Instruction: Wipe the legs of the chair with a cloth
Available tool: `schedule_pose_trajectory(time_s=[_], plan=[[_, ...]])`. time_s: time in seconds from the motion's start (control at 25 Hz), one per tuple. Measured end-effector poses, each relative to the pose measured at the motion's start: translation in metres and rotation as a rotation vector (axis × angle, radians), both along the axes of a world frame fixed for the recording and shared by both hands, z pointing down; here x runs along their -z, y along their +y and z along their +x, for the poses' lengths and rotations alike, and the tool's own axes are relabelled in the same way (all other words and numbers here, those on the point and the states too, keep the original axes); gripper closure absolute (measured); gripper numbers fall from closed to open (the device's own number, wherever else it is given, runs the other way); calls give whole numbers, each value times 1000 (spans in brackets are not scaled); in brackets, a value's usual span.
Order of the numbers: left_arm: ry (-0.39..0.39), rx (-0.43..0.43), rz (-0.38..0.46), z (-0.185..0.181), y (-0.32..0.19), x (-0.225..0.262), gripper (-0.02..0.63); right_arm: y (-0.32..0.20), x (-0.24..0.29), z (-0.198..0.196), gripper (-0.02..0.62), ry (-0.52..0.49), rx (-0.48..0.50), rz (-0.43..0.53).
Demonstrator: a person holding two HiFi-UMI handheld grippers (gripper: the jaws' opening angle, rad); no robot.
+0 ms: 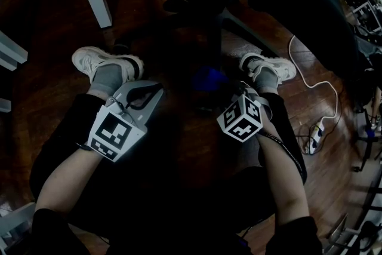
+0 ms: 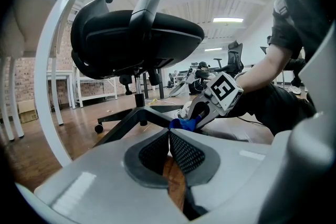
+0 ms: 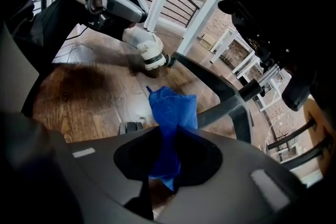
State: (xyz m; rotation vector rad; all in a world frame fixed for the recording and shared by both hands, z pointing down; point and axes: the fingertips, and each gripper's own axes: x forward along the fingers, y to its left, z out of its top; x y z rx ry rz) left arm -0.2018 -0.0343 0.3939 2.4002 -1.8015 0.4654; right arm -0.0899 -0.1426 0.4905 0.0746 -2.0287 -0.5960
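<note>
The cloth is soft, light and limp. It bunches, so it is best pinched at a fold, as the right gripper has it, jaws clamped on its lower end, just beside a chair leg. The left gripper is empty, jaws together. One cloth, one chair at hand — legs stiff, not all in view.

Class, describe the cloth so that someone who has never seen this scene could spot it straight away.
Find the black office chair on the wooden floor and look down to its dark base legs. Near them, the cloth is pinched in the right gripper. It is the only bright blue thing.
</note>
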Motion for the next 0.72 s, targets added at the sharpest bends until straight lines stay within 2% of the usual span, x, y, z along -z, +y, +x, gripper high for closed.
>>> schedule_pose_trajectory(time_s=[0.72], plan=[[-23,-23,3,6,6,1,600,36,-11,23,503,-10,-33,-36]])
